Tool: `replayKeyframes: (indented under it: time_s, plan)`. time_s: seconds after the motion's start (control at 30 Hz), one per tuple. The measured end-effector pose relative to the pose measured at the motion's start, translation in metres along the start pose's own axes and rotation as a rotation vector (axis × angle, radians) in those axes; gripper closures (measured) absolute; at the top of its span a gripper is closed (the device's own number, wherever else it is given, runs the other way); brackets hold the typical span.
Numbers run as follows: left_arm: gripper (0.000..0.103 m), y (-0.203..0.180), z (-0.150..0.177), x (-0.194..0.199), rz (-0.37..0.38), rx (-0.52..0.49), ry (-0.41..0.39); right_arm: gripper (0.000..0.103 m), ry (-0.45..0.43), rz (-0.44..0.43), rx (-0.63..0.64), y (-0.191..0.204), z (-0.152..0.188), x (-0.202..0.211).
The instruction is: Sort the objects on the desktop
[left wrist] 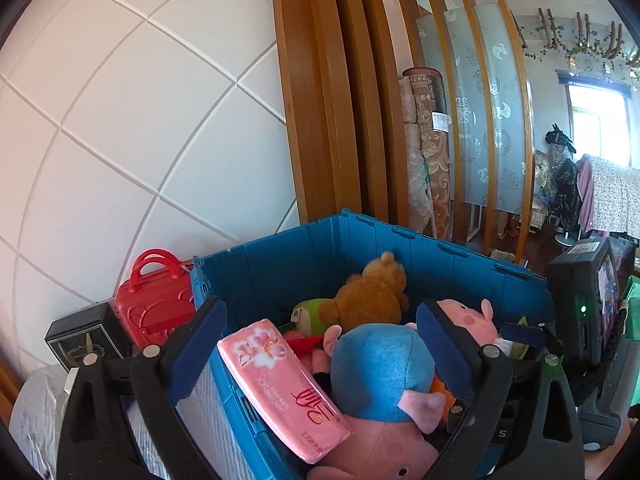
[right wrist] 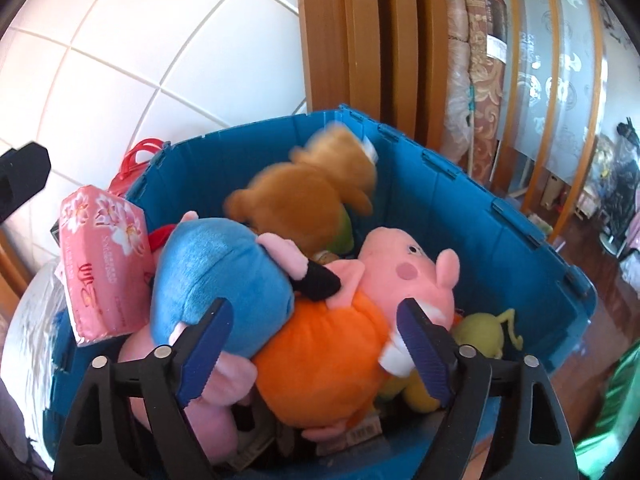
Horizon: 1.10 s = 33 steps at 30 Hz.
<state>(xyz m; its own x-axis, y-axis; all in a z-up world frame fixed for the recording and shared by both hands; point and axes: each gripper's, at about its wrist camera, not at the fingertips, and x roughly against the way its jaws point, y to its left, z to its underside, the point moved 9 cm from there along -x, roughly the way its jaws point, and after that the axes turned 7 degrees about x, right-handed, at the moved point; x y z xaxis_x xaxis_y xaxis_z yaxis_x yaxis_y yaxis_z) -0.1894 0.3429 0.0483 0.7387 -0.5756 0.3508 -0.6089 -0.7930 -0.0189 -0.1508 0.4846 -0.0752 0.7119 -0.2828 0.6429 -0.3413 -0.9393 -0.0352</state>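
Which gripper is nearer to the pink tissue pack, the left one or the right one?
Left. The left gripper hangs open with the pink tissue pack between its fingers; the right gripper is open over the plush pigs, the pack off to its left.

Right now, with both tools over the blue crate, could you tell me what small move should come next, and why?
Probably lift both tools clear and go for another item. The left tool and right tool stand open, gripping nothing. The tissue pack leans on the blue crate rim, and the brown bear and pig toys already lie inside it.
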Motion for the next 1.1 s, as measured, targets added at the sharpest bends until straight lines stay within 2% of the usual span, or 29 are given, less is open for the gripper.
replayKeyframes:
  time_s: [0.13,0.23,0.43,0.63,1.1]
  plan:
    - [0.003,0.002,0.009,0.018,0.017,0.017,-0.004,0.004,-0.035,0.026,-0.01,0.007,0.004,0.023]
    - [0.002,0.007,0.016,0.032,0.025,0.064,-0.003,0.001,-0.06,0.044,0.01,0.015,0.007,0.039]
    - [0.002,0.015,0.034,0.061,-0.042,0.082,0.011,0.0,-0.115,0.034,0.021,0.029,0.017,0.074]
    - [0.002,0.016,0.041,0.086,-0.006,0.116,0.026,0.0,-0.147,0.037,0.037,0.042,0.025,0.102]
    - [0.002,0.017,0.054,0.119,-0.031,0.098,0.04,0.0,-0.207,0.057,0.075,0.065,0.041,0.157]
